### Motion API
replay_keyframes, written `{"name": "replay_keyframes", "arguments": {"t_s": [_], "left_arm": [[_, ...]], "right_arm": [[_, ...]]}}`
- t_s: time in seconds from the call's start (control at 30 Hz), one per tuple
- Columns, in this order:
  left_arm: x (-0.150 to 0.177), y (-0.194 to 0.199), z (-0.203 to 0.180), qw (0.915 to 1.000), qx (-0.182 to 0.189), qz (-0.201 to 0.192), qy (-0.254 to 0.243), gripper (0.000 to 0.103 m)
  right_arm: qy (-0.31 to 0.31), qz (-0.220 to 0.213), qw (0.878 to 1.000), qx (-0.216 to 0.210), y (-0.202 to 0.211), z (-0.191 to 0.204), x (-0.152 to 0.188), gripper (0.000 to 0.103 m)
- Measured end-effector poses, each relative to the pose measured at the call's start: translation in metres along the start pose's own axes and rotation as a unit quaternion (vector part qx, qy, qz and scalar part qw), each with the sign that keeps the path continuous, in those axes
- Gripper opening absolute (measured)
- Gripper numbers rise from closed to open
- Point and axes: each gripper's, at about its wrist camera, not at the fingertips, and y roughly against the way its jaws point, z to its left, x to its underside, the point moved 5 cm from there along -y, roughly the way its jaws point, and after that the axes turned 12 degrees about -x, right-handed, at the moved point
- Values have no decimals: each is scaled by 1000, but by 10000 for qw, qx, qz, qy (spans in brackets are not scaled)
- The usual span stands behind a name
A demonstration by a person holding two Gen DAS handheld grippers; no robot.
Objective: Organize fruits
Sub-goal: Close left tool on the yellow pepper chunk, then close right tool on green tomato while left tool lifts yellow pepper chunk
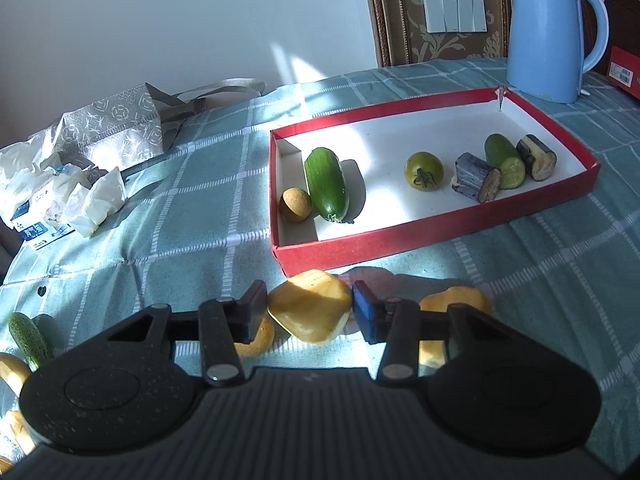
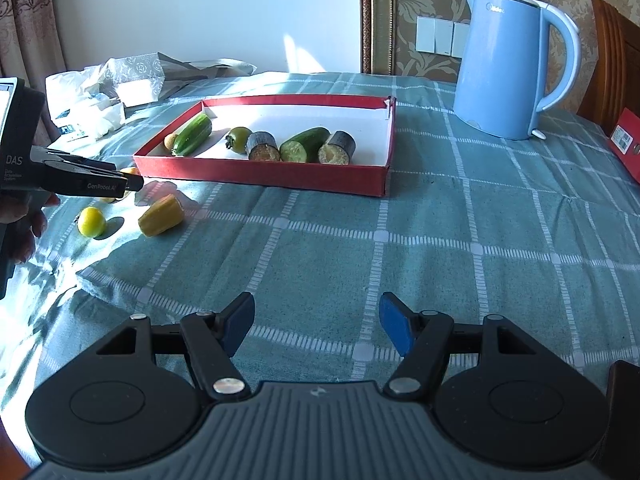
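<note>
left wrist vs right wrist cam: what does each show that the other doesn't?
Left wrist only: the left gripper shut on a yellow peeled fruit chunk, and a small green cucumber lying on the cloth at the left edge.

Right wrist only: the right gripper, open and empty above bare cloth, a round yellow fruit on the cloth, and the left gripper seen from the side.

Both: the red shallow cardboard box holding cucumbers, a green tomato and eggplant pieces; the light blue electric kettle; the green checked tablecloth.

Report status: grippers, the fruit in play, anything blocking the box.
Left hand-held gripper shut on yellow fruit chunk. Right hand-held gripper open, empty. Red box just ahead, path clear.
</note>
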Motion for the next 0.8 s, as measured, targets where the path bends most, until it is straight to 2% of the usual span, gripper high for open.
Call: {"name": "replay_keyframes", "arguments": {"t_s": [0.13,0.3,0.4,0.57,0.8], "left_arm": [[1,27,29,9988,-46,-110,470,42],[19,55,70,9954,-300,-59,911,42],[36,67,87,9934,-457,45,1052,42],[65,83,102,9905,-617,211,1213,42],[85,101,107,9884,-576,254,1384,42]], "right_arm": [[318,-35,9987,-392,-6,25,-9,68],[1012,-104,9900,-975,-23,80,-26,68],[1423,-130,9830,-1153,-39,111,-33,68],[1740,-132,9757,-1325,-61,142,-41,68],[2321,-122,9597,-1580,-88,179,-50,61]]}}
